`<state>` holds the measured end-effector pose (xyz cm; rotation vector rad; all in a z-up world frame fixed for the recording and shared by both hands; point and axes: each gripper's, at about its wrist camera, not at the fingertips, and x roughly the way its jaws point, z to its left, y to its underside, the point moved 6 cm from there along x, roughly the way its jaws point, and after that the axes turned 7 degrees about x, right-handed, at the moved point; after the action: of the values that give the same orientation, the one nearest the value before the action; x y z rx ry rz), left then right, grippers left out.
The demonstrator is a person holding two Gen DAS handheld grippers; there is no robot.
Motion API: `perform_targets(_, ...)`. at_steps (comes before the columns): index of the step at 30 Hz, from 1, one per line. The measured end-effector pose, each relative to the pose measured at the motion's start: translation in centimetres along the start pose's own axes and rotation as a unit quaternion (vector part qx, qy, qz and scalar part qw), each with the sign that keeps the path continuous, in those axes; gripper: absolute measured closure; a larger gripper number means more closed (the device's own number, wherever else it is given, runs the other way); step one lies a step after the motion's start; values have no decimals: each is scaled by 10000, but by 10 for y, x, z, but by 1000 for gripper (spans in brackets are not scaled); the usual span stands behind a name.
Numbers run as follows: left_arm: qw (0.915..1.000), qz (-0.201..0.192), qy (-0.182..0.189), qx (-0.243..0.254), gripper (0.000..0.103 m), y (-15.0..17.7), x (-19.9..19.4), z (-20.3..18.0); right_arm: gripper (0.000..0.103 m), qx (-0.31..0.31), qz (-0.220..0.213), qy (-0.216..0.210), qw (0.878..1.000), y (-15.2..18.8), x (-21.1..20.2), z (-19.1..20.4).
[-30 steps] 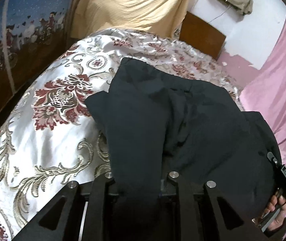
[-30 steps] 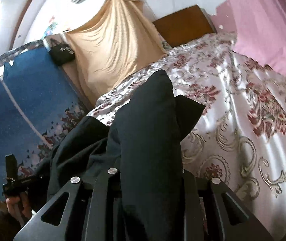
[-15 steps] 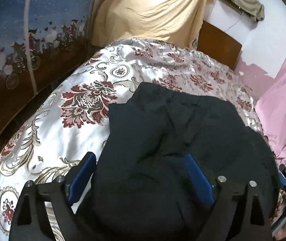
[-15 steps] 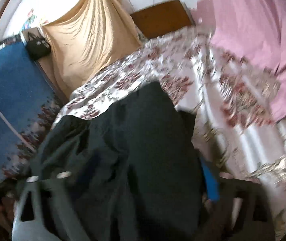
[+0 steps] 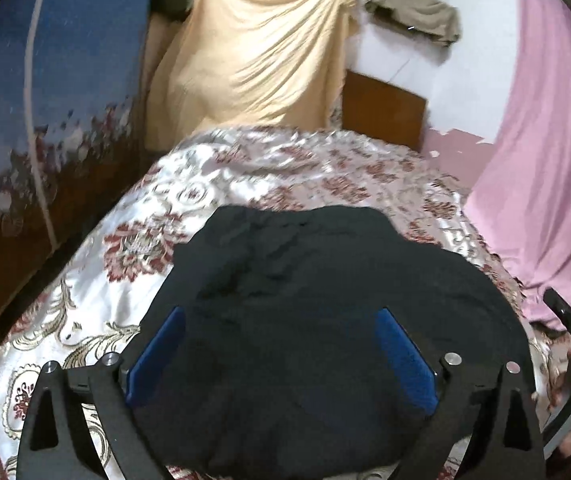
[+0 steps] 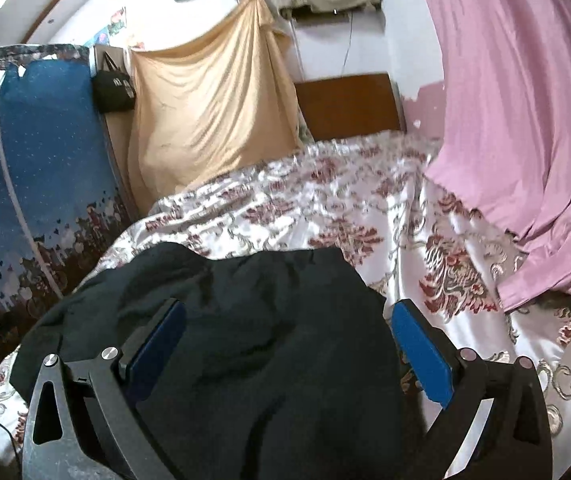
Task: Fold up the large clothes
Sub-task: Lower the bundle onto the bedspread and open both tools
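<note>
Surface: shiny floral-patterned satin bedspread (image 5: 97, 304).
Garment: bulky black cloth garment (image 5: 325, 320), now released, is laid folded on it.
Left gripper (image 5: 281, 360): jaws opening, nothing gripped.
Right gripper (image 6: 289, 344): spread wide, empty.

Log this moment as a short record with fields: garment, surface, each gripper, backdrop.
garment: black garment, folded into a bundle, lying on the bed
surface: floral satin bedspread
left gripper: jaws opening, blue pads clear of the cloth below them
right gripper: open, nothing pinched
backdrop: tan sheet hung on the wall, pink curtain at right, wooden headboard
</note>
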<state>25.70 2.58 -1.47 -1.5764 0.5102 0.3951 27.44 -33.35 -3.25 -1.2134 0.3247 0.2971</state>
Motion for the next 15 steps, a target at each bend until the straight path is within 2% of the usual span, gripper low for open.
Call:
perform_targets(4, 9992, -361, 94, 161, 1, 3, -24, -17, 2, -124, -263, -20, 9996, 2, -25, 15)
perform_targets(15, 9969, -751, 30, 236, 0, 16, -66, -32, 2, -430, -705, -218, 9963, 15, -81, 63)
